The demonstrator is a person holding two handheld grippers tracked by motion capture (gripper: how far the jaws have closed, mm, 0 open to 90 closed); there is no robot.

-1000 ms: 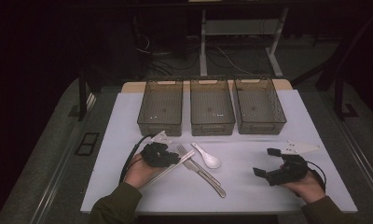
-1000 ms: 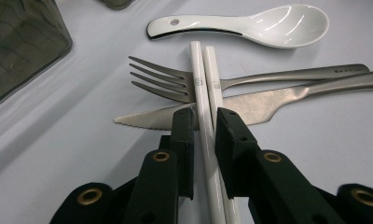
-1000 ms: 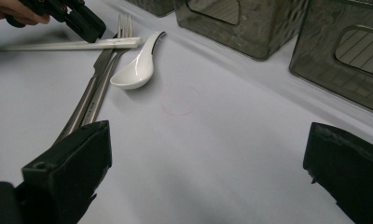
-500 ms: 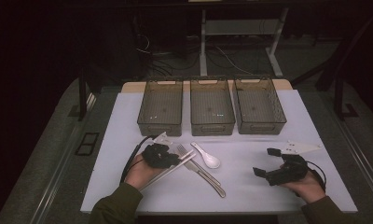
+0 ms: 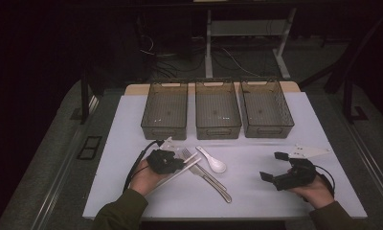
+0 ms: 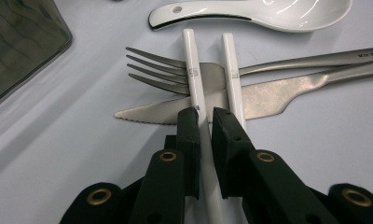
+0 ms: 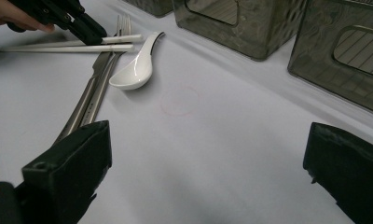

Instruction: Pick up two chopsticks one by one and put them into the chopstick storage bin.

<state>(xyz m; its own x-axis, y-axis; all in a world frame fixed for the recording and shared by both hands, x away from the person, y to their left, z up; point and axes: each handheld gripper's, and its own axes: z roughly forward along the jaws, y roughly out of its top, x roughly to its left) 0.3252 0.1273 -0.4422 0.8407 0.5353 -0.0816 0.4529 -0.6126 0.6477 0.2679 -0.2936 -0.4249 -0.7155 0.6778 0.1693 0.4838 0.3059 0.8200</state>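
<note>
Two white chopsticks [image 6: 192, 70] lie side by side across a steel fork [image 6: 166, 70] and a knife [image 6: 268, 95]. A white ceramic spoon [image 6: 268, 11] rests just beyond them. My left gripper [image 6: 204, 114] is low over the table, its jaws shut on the left chopstick, while the second chopstick [image 6: 231, 70] runs past the right jaw's outer side. In the high view the left gripper [image 5: 177, 163] sits at the cutlery pile [image 5: 208, 175]. My right gripper [image 5: 272, 166] hovers at the right with its jaws wide open [image 7: 208, 149] and nothing between them.
Three dark see-through bins [image 5: 163, 128], [image 5: 217, 129], [image 5: 268, 128] stand in a row at the back of the white mat [image 5: 256, 143]. A faint pink circle [image 7: 179, 100] is drawn on the mat near the spoon. Dark floor and table legs lie beyond.
</note>
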